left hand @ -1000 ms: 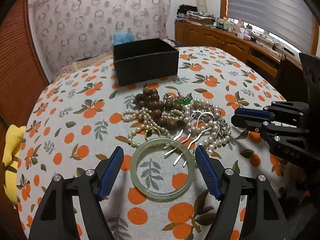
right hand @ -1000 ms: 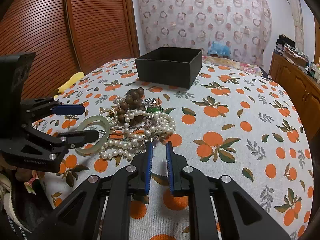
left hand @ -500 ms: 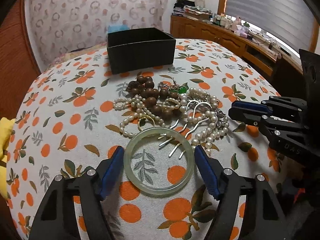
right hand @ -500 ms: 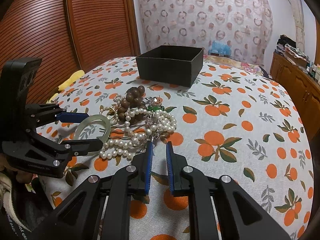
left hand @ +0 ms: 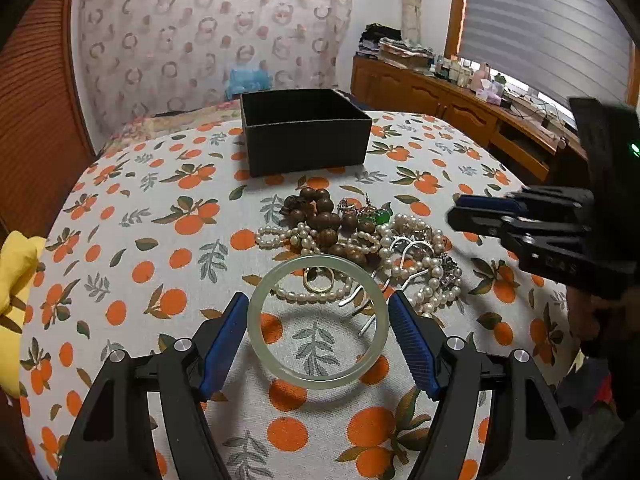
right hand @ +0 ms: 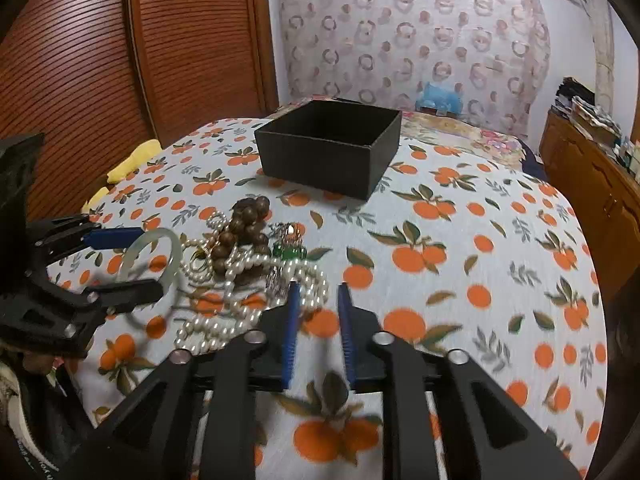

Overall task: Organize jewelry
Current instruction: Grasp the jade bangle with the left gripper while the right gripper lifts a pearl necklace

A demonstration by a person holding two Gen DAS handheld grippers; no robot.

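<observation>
My left gripper (left hand: 317,300) is shut on a pale green bangle (left hand: 320,380), its blue pads pressing the ring's two sides and holding it just above the orange-print tablecloth (left hand: 160,280); a shadow lies under it. Behind it lies a tangled pile: dark wooden beads (left hand: 324,220), pearl strands (left hand: 412,256), a gold ring (left hand: 319,280), green stones (left hand: 380,216). An open black box (left hand: 308,148) stands beyond the pile. My right gripper (right hand: 318,288) hovers at the pile's near right edge, jaws opening, with nothing between them. The right wrist view shows the bangle (right hand: 168,240) in the left gripper (right hand: 146,263).
A yellow cloth (left hand: 16,272) hangs at the table's left edge. A wooden cabinet (left hand: 460,104) with clutter runs along the right wall under the window. Ribbed wooden doors (right hand: 80,60) stand left of the table. Bare tablecloth (right hand: 480,260) spreads right of the pile.
The bangle has come up off the cloth between the left pads and now overlaps the gold ring and pearls. The right jaws have spread wider and that gripper has shifted slightly.
</observation>
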